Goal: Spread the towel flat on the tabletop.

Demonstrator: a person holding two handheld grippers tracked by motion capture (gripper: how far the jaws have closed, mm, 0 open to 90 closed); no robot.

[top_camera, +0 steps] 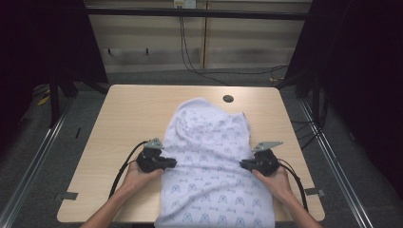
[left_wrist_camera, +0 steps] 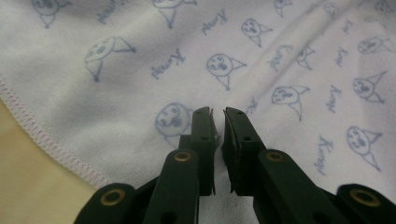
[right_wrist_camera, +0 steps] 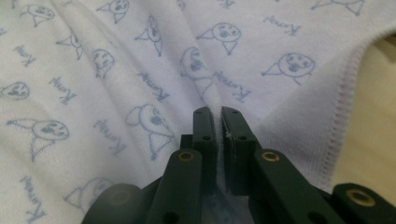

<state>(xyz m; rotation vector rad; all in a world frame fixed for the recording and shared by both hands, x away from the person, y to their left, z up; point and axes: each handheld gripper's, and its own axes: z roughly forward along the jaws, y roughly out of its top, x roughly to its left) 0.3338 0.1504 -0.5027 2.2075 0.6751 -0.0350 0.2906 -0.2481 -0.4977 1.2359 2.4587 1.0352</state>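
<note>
A white cloth [top_camera: 209, 156] printed with small blue faces and words lies rumpled on the wooden table [top_camera: 133, 109] and hangs over its near edge. My left gripper [top_camera: 171, 163] rests at the cloth's left edge. In the left gripper view its jaws [left_wrist_camera: 218, 114] stand nearly together on the cloth [left_wrist_camera: 280, 56], with creases running to the tips. My right gripper [top_camera: 244, 165] rests at the cloth's right edge. In the right gripper view its jaws [right_wrist_camera: 218, 112] pinch a raised fold of the cloth [right_wrist_camera: 93, 70]. The stitched hem [left_wrist_camera: 46, 140] runs beside bare table [left_wrist_camera: 28, 177].
A round hole [top_camera: 228, 99] sits in the table just beyond the cloth's far end. Bare wood lies to the left and right of the cloth. Black cables [top_camera: 190, 61] trail on the floor behind the table, and dark frame posts [top_camera: 54, 95] stand at both sides.
</note>
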